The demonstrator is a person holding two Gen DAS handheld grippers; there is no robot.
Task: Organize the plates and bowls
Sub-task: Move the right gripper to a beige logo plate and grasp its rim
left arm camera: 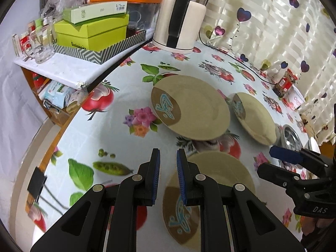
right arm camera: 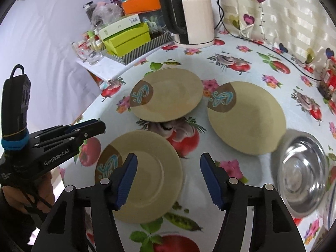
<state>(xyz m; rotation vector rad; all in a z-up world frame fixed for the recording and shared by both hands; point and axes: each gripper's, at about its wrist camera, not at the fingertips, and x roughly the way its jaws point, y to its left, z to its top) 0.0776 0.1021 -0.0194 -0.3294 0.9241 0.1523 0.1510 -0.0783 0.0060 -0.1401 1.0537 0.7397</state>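
Hovering over the near plate point(right arm camera: 145, 174), the right claw point(right arm camera: 168, 180) is spread, the left claw point(left arm camera: 168, 176) narrowly parted.

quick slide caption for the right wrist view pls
Open right gripper poised above the nearest plate, two more plates and a steel bowl on the floral tablecloth.

Counted on the floral tablecloth point(right arm camera: 241, 42): three tan plates, at frame centre point(right arm camera: 168, 96), right of centre point(right arm camera: 252, 121) and lower centre point(right arm camera: 151, 172); one steel bowl point(right arm camera: 302, 174) at lower right; one kettle point(right arm camera: 191, 14) at top; two grippers.
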